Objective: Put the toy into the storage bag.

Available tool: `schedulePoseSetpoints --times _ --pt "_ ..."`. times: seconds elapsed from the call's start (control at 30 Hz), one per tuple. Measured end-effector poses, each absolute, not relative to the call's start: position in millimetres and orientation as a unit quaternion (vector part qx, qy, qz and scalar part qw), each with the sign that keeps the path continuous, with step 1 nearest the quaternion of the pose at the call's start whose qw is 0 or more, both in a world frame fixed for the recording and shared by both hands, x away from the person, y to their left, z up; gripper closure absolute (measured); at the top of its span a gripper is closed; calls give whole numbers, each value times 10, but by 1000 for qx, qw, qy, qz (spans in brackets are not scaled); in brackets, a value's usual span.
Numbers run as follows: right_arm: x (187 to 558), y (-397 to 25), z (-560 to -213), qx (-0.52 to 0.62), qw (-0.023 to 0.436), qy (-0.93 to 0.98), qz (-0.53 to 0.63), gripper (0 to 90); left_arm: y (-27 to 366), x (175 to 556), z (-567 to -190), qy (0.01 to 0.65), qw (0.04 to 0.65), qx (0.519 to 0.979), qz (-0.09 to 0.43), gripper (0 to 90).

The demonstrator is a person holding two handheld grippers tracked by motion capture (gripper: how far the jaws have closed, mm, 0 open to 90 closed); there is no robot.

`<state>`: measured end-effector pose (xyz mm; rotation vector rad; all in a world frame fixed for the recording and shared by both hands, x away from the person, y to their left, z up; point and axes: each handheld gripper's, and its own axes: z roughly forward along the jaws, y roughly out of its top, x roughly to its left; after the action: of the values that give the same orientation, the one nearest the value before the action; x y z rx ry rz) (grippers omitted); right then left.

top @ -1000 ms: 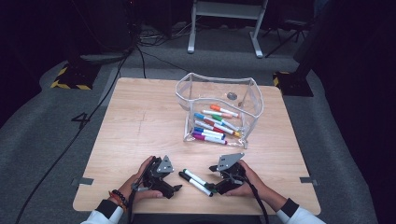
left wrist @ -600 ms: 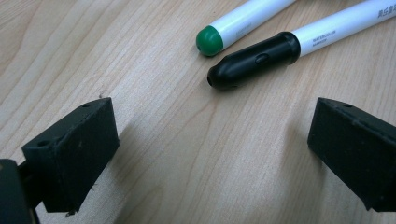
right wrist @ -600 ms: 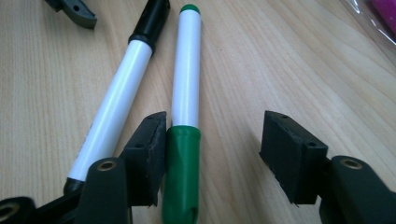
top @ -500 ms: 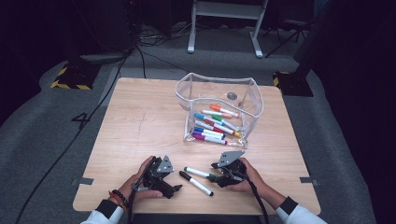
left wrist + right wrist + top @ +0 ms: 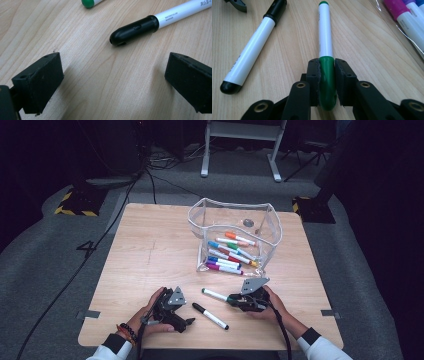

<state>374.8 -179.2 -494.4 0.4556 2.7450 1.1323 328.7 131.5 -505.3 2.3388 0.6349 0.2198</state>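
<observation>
A green-capped white marker (image 5: 325, 32) lies on the wooden table (image 5: 150, 250), and my right gripper (image 5: 326, 72) is shut on its green cap. In the high view this marker (image 5: 215, 295) points left from the right gripper (image 5: 232, 298). A black-capped white marker (image 5: 210, 316) lies loose between the two grippers. My left gripper (image 5: 187, 322) rests open near the front edge. In the left gripper view its jaws stand wide apart around bare wood (image 5: 112, 67), just short of the black cap (image 5: 135, 30).
A clear plastic pouch (image 5: 272, 227) stands open behind the grippers, holding several coloured markers (image 5: 230, 255). Its pink and purple markers (image 5: 407, 15) lie close to the right gripper's right side. Bare table stretches away to the left.
My right gripper has shifted slightly away from the person and closed on the green marker's cap. The left gripper and the black marker have stayed put.
</observation>
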Motion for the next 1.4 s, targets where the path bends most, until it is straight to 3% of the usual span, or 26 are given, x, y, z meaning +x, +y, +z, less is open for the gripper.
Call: schedulePoseSetpoints --times 0.23,0.53,1.1,1.4 --pt "3809 -1854 -4922 148 58 916 368 753 1315 3285 -5053 246 347 901 85 21" --pt "3862 -1957 -4820 155 82 913 369 753 1314 3286 -5053 246 347 901 85 21" --pt "3808 -2087 -4412 131 123 899 399 754 1315 3286 -5053 246 347 901 85 21" --pt "3845 -2156 -4029 116 143 888 422 754 1316 3283 -5052 247 346 901 86 21"
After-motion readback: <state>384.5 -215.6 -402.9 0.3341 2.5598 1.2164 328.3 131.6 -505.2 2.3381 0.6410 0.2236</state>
